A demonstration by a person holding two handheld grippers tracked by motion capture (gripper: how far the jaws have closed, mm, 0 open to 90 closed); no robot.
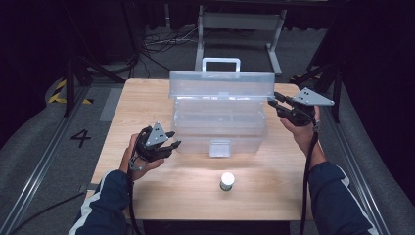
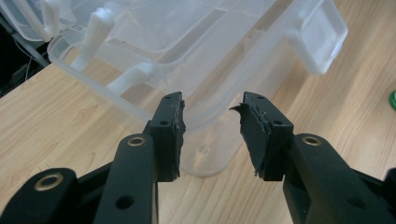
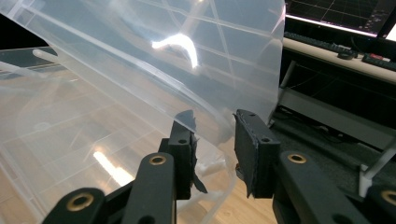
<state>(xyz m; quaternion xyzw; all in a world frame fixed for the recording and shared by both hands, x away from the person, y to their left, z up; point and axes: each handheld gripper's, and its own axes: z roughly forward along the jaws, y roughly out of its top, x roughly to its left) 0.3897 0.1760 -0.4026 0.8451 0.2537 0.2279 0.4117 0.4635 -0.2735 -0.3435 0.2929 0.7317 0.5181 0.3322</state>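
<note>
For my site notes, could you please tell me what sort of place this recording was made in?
Probably a lab or recording studio rather than a home: a lone wooden table stands on grey flooring with metal rails, loose cables lie behind it, and the right gripper view shows a monitor and keyboard.

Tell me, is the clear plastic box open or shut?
Open: the clear plastic box has its lid standing upright behind the tub, handle on top.

I see dark navy sleeves with white stripes, black grippers topped by grey triangular plates, brass-ringed screw holes, torn black pads, black cables trailing toward six o'clock.
</note>
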